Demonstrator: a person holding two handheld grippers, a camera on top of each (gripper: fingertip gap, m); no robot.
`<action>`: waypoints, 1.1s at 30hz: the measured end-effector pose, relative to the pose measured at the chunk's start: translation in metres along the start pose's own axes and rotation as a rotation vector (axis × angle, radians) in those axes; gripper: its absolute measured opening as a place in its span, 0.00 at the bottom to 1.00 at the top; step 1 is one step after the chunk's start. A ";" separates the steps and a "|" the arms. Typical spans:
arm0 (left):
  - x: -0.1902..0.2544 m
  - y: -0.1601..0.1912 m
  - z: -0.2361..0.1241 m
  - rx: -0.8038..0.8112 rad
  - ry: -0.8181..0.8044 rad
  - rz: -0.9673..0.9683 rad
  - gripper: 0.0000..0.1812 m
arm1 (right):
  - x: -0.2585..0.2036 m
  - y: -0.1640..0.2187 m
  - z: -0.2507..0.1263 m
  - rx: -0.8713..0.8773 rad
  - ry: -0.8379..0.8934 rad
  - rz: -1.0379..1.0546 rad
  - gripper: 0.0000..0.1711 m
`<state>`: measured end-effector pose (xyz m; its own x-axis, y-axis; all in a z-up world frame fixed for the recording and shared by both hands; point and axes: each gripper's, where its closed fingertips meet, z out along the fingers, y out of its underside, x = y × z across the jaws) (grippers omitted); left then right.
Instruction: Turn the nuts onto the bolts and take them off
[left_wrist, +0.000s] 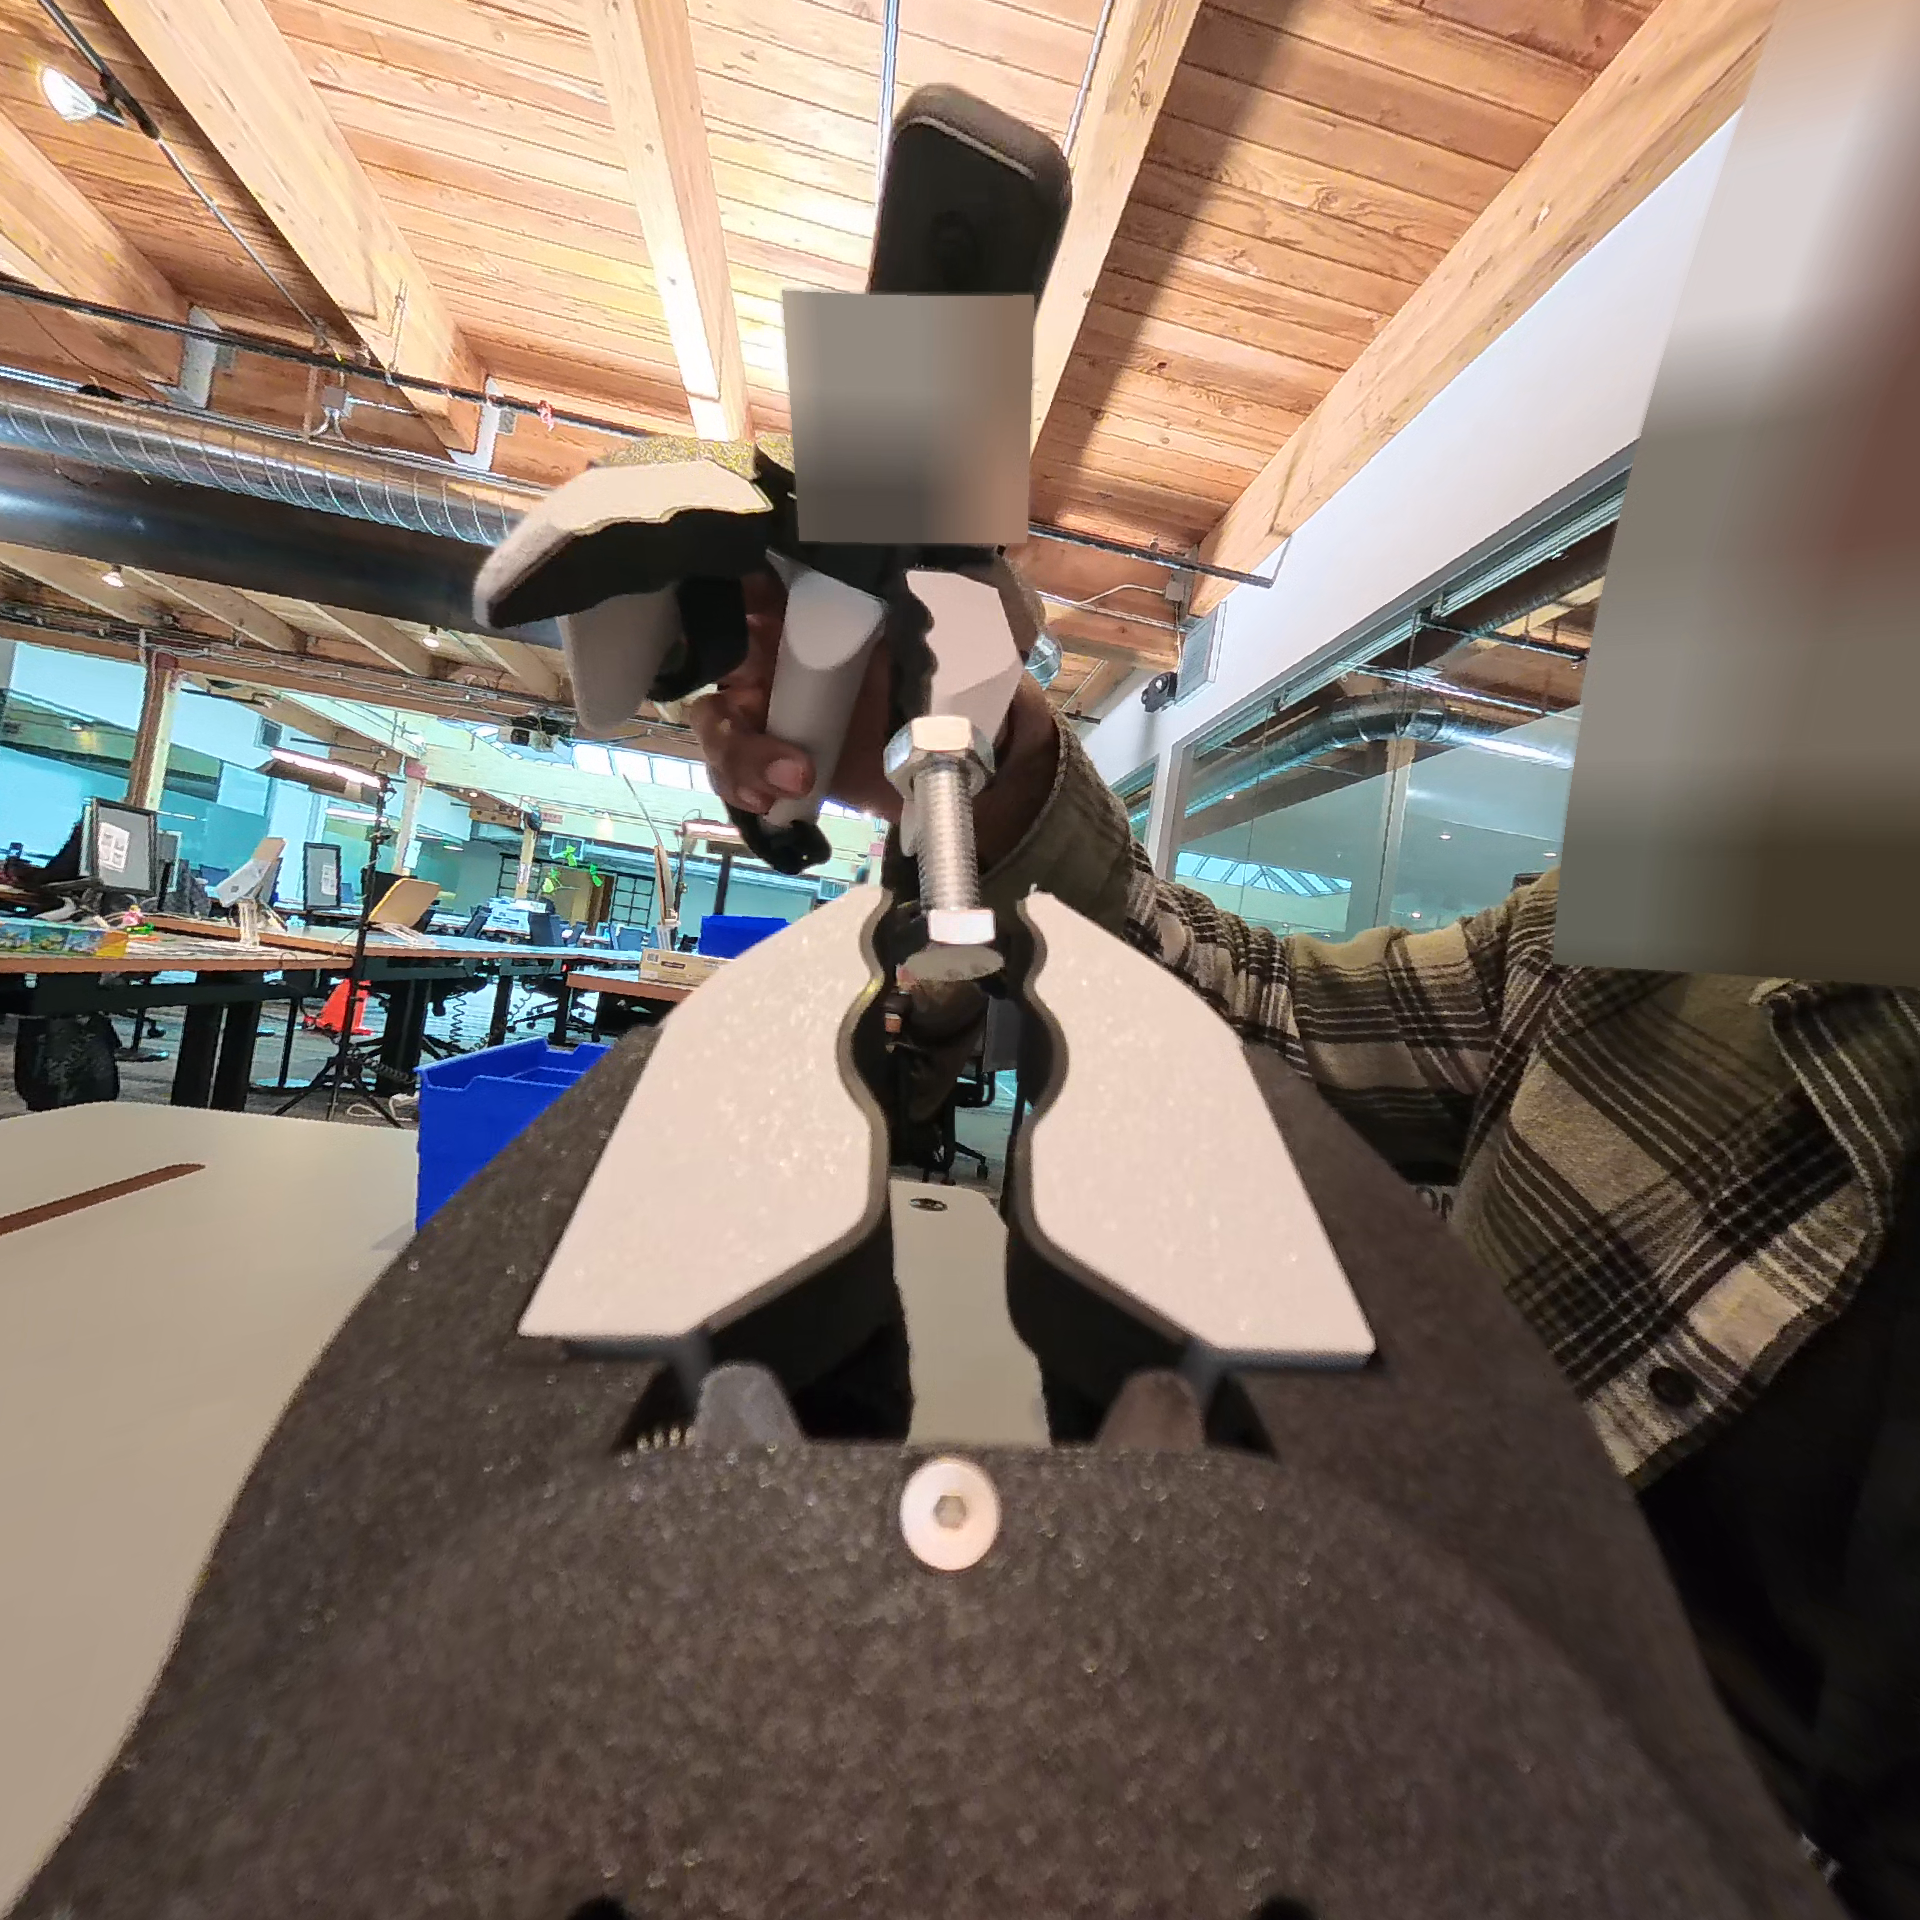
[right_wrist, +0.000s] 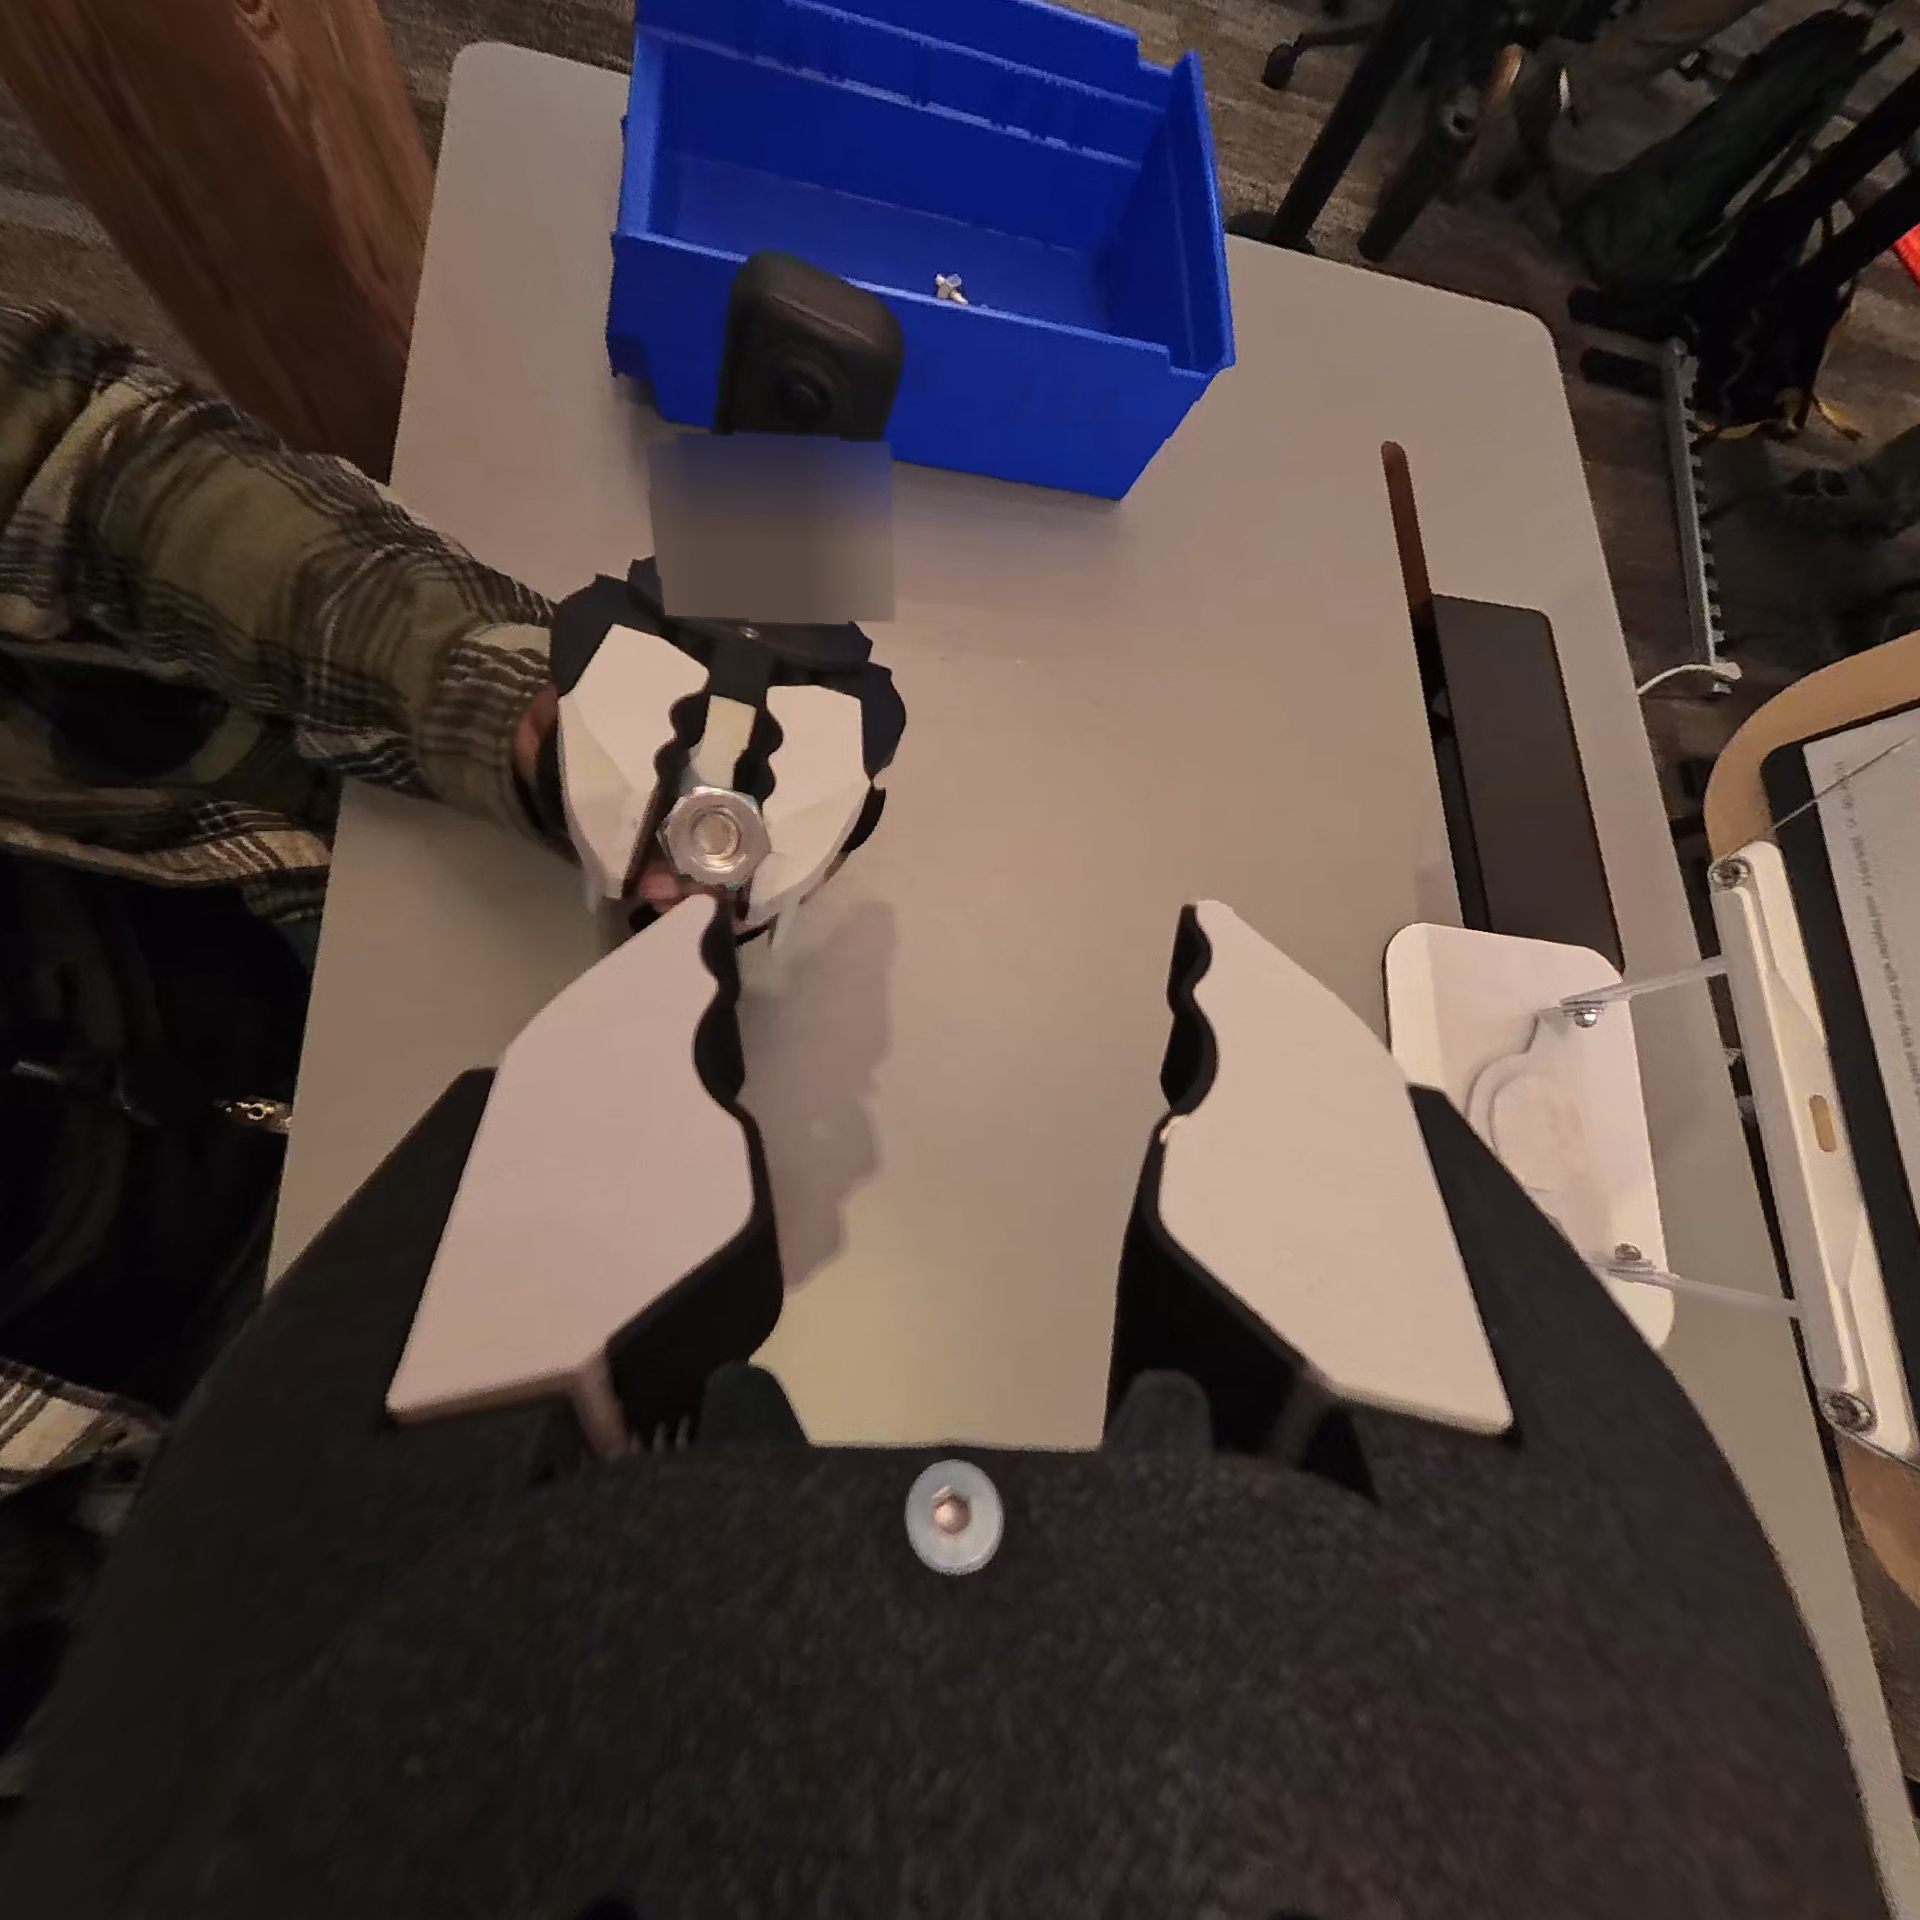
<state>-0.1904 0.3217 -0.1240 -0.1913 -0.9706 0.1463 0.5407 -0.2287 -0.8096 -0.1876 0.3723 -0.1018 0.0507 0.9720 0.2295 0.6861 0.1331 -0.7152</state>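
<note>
The left gripper (left_wrist: 948, 951) has its jaws clamped on the head of a bolt (left_wrist: 943, 831), which stands up and away from it, threaded shank bare along most of its length. The right gripper (right_wrist: 940, 940) has its jaws wide apart and holds nothing. In the left wrist view a nut (left_wrist: 932, 750) sits at the far tip of the bolt, just against one finger of the right gripper without being pinched; in the right wrist view the same nut (right_wrist: 715, 833) shows end-on, with the bolt tip at its centre, just beyond the tip of the right gripper's left finger.

The nut seems to be on only the last few threads, so my judgement is that it is either barely started or nearly off. The risk lies there: if the open jaws close off-centre, or catch the nut across its corners instead of its flats, it could tip, cross-thread, or drop off the end. A sideways push could also twist the bolt in the left grip, which has only the head to hold.

Below lies the grey table (right_wrist: 1039, 727). At its far edge stands a blue bin (right_wrist: 1039, 395) with one small metal fastener (right_wrist: 949, 288) inside, and at the right edge sits a white tray (right_wrist: 1538, 1122). A dropped nut might roll off the table.
</note>
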 end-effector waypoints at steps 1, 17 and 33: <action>0.000 0.000 0.000 -0.001 0.000 0.001 0.11 | -0.001 0.000 -0.001 0.001 -0.002 0.002 0.47; -0.009 0.004 -0.001 -0.047 -0.094 0.087 0.11 | -0.042 0.000 -0.002 0.185 -0.311 0.800 0.22; -0.009 0.010 0.001 -0.074 -0.086 0.062 0.11 | -0.041 0.004 0.009 -0.183 -0.310 0.326 0.10</action>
<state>-0.1825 0.3284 -0.1331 -0.0871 -0.9863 0.1401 0.4869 -0.1648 -0.8578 -0.1929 0.3348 -0.1201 0.0844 0.9730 -0.2147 0.7885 -0.1969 -0.5827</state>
